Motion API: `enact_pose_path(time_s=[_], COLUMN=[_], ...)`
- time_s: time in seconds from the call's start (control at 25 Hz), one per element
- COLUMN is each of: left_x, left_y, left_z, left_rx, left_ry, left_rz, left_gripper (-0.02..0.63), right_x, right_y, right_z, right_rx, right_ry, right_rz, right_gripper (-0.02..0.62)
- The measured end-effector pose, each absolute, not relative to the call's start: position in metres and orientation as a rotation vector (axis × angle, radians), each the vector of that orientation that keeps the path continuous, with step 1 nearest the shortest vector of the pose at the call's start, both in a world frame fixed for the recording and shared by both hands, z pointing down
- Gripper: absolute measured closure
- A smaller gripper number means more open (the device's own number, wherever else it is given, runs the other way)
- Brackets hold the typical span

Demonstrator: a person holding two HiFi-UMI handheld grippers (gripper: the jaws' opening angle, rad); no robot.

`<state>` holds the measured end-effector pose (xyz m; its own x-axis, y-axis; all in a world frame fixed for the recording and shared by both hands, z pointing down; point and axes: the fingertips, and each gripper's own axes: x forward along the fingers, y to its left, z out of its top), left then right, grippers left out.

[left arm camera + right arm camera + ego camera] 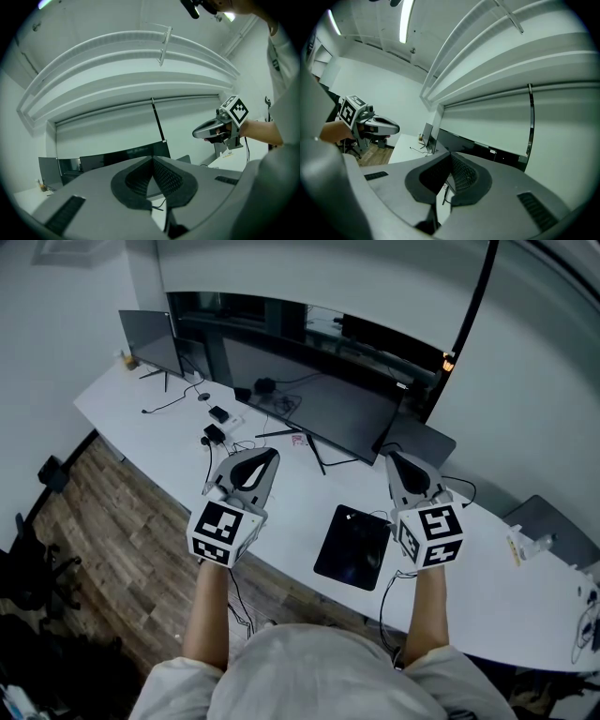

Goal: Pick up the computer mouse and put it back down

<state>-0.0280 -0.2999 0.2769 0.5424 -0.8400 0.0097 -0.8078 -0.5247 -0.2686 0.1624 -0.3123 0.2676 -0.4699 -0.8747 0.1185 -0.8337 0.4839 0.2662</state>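
Both grippers are held level in the air above a white desk point(281, 512), pointing at the monitors. My left gripper point(271, 455) is shut, its dark pads meeting at the tips with nothing between them point(152, 158). My right gripper point(392, 458) is shut and empty as well point(450, 154). A black mouse pad point(352, 547) lies on the desk below and between them, closer to the right one. I cannot make out a computer mouse on the dark pad. Each gripper view shows the other gripper off to the side: the right gripper point(213, 129) and the left gripper point(380, 125).
A wide curved monitor point(309, 395) stands at the back of the desk, with a smaller monitor point(150, 341) at the far left. Cables and black adapters point(214, 433) lie left of the big monitor's stand. A grey device point(551, 521) sits at the right. Wood floor point(103, 521) lies left of the desk.
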Motion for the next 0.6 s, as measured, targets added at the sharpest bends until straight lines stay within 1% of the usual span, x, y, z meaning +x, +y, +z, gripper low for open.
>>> enact_pose_path(time_s=[0.6], left_x=[-0.0351], left_y=[-0.3007], left_z=[0.282], left_rx=[-2.554], left_ry=[1.395], left_rz=[-0.217], left_gripper=[0.588], right_x=[0.1563], right_y=[-0.3178], right_z=[0.2754], right_rx=[1.435], right_ry=[-2.483], right_rz=[-0.232], right_gripper=[0.583])
